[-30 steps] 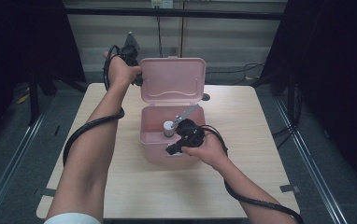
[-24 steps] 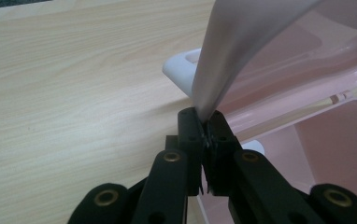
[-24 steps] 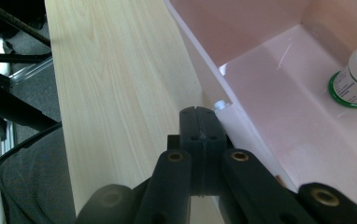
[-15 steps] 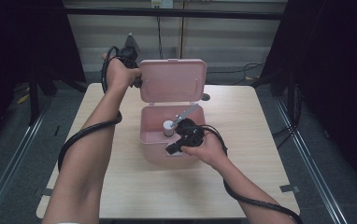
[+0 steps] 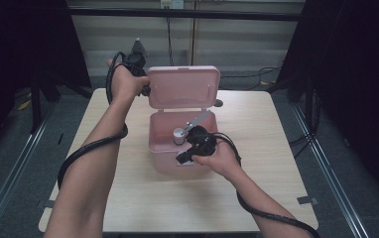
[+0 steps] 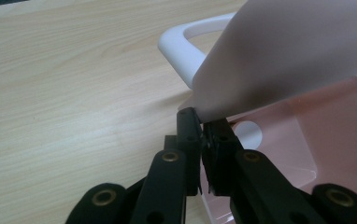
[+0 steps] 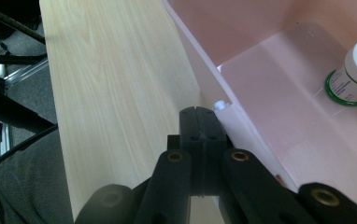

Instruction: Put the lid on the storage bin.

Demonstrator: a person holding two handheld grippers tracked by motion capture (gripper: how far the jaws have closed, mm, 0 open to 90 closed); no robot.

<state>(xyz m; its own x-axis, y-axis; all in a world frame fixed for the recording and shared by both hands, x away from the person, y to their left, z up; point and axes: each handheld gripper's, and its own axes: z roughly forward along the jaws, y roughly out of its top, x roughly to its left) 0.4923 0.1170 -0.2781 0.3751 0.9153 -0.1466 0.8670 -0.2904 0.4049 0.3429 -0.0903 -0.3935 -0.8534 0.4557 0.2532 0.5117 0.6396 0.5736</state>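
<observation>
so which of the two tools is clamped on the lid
The left tool, at the raised lid of the pink box: its jaws pinch the lid's edge. The right tool is shut on nothing, beside the box's front wall.

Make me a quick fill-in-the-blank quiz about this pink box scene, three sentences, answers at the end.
1. The left gripper is pinched on the edge of the box's raised ____.
2. Inside the pink box stands a small white ____ with a green band at its base.
3. The box rests on a light ____ table, with the right gripper shut at its front wall.

Missing words: lid; jar; wooden
</observation>
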